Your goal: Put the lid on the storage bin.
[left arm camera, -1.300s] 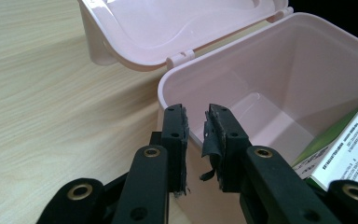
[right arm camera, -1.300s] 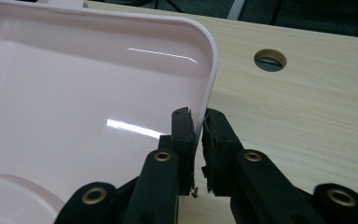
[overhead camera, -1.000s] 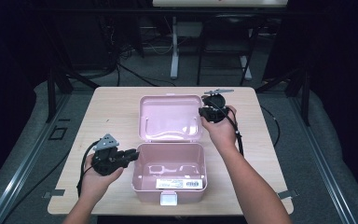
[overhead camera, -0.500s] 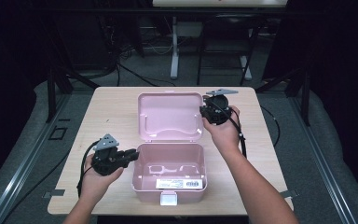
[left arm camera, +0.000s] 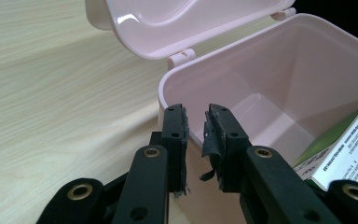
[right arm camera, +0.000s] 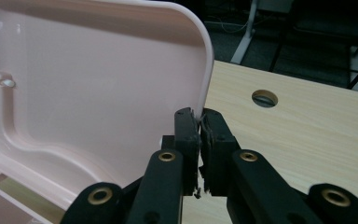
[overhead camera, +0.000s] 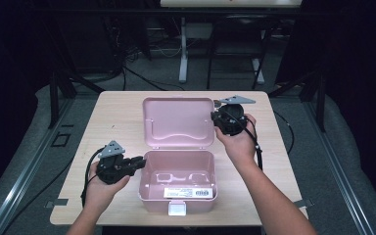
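An open pink box stands on the wooden table, its base (overhead camera: 149, 182) near me and its lid (overhead camera: 177, 122) tipped back behind it. My left gripper (overhead camera: 140, 163) is at the base's left wall (left arm camera: 177, 81), one jaw outside and one inside, shut on the rim. My right gripper (overhead camera: 216, 117) is shut on the lid's right edge (right arm camera: 207, 70), and the lid's hollow inside (right arm camera: 88, 93) faces it. A white and green printed carton (overhead camera: 188, 192) lies in the base, and its corner (left arm camera: 349, 144) shows beside the left jaws.
A white latch (overhead camera: 177, 209) hangs at the box's front. The table (overhead camera: 112, 117) has bare wood left and right of the box and a round cable hole (right arm camera: 265, 98). Dark floor, cables and stand legs (overhead camera: 183, 49) lie beyond the far edge.
Barely anything: the right hand with the lid's edge has shifted slightly to the right. The left gripper has stayed at the base's left wall.
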Tool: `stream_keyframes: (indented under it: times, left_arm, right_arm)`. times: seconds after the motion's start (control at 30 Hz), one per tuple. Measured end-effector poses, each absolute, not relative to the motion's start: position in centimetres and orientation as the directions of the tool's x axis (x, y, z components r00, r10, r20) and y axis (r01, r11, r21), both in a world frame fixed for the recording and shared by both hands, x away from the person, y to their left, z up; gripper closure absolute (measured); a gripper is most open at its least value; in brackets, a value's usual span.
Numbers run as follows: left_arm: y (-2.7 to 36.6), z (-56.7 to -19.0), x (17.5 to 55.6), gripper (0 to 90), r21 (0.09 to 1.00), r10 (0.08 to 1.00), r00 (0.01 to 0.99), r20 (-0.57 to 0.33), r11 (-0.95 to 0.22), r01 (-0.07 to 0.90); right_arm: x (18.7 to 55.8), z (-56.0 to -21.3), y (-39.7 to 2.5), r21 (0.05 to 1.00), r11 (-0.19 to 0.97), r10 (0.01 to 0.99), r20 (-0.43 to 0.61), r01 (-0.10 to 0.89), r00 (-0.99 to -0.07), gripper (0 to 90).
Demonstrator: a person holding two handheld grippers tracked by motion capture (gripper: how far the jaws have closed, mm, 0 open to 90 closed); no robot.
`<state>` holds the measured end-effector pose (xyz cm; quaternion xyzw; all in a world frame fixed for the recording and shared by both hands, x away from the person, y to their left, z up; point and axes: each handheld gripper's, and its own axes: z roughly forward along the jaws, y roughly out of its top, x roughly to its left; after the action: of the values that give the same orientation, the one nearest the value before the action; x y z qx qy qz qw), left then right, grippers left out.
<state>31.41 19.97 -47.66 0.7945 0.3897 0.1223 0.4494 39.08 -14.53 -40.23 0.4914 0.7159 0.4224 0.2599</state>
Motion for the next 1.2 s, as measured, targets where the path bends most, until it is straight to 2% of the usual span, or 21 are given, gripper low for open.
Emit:
stream_keyframes:
  times: [0.17,0.27,0.63,1.2]
  left_arm:
    - [20.0,-47.6,31.6,77.0,0.809,0.732,0.663,-0.157,-0.29,0.511]
    - [19.9,-47.4,31.7,72.8,0.811,0.739,0.659,-0.141,-0.295,0.505]
    - [19.5,-46.0,32.9,68.5,0.84,0.763,0.633,-0.13,-0.255,0.48]
    - [19.2,-42.7,35.6,71.1,0.862,0.79,0.605,-0.097,-0.237,0.448]
  right_arm:
    - [38.6,-40.1,-14.6,0.866,0.173,0.92,0.027,0.468,-0.39,85.4]
    - [38.5,-40.1,-14.6,0.871,0.17,0.919,0.029,0.461,-0.393,85.4]
    - [37.6,-40.2,-15.1,0.887,0.161,0.912,0.034,0.433,-0.409,85.4]
    - [37.2,-40.2,-15.3,0.895,0.158,0.905,0.036,0.416,-0.423,85.4]
